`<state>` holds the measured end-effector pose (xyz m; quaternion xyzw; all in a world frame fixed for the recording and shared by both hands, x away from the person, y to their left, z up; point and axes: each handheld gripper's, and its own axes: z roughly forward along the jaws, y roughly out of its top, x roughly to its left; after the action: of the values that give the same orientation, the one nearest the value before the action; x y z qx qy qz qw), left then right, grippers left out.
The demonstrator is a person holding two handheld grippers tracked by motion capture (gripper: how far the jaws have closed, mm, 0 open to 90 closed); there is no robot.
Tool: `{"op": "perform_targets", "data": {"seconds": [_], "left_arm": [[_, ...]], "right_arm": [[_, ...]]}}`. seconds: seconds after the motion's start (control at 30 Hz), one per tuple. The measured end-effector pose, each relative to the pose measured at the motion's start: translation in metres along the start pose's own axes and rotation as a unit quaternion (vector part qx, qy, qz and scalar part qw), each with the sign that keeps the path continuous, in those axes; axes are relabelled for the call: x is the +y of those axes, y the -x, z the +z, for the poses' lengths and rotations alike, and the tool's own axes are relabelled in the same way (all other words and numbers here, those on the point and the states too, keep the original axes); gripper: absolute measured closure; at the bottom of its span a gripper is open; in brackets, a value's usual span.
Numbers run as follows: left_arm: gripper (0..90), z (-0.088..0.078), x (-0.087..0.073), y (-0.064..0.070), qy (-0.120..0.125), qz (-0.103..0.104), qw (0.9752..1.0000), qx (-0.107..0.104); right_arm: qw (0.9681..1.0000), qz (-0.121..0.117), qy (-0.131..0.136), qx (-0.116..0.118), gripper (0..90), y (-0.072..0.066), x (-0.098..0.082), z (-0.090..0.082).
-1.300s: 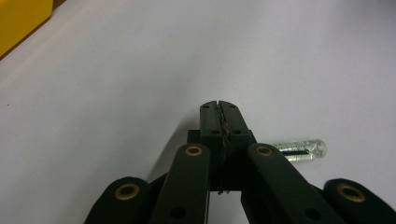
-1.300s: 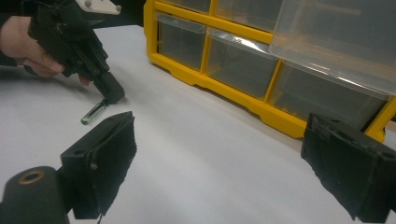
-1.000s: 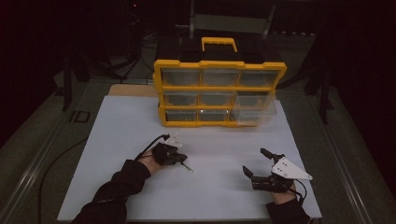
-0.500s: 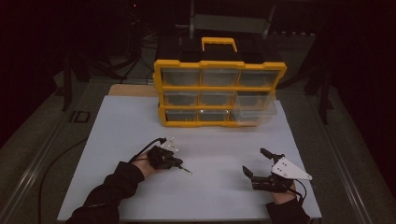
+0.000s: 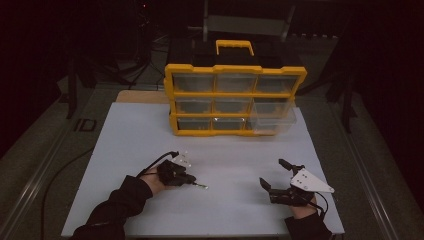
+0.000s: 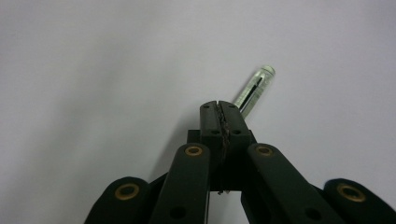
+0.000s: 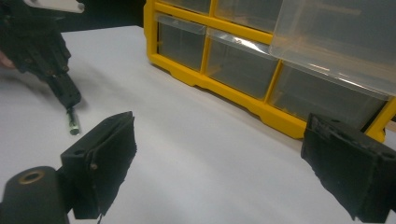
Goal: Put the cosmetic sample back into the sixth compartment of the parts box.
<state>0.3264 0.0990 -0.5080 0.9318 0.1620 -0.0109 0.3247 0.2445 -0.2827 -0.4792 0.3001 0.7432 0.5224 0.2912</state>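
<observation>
Only legible marking: "ID" in dark letters on the grey table edge (image 5: 84, 125), left of the white sheet (image 5: 145, 135), seen in the high view. Organizer (image 5: 235, 97): no readable label or brand, drawers too dim. Grippers: no print legible. Clear tube (image 6: 254, 88) shows a dark line inside, no readable digits.

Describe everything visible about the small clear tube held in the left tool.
The small clear tube is slim and see-through, glass or plastic by its look, with a greenish tint, a rounded far end and a dark strip along its inside. One end is pinched between the shut jaws of the left tool; the rest sticks out beyond them, low over the white table. Whether its tip touches the table cannot be told.
</observation>
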Motion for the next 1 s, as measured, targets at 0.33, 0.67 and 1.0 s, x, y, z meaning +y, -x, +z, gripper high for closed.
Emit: {"op": "perform_targets", "data": {"seconds": [0.33, 0.67, 1.0], "left_arm": [[90.0, 0.001, 0.004, 0.010, -0.002, 0.014, 0.9999, -0.004], [63.6, -0.012, -0.011, -0.003, 0.027, -0.021, 0.9991, 0.026], [3.6, -0.025, -0.017, -0.005, 0.038, -0.025, 0.9990, -0.007]], "right_arm": [[1.0000, 0.000, 0.001, 0.000, 10.1, 0.000, 0.000, -0.001], [1.0000, 0.002, 0.002, -0.001, 10.1, 0.000, 0.001, -0.001], [1.0000, 0.001, 0.002, 0.000, 10.2, 0.000, 0.001, -0.001]]}}
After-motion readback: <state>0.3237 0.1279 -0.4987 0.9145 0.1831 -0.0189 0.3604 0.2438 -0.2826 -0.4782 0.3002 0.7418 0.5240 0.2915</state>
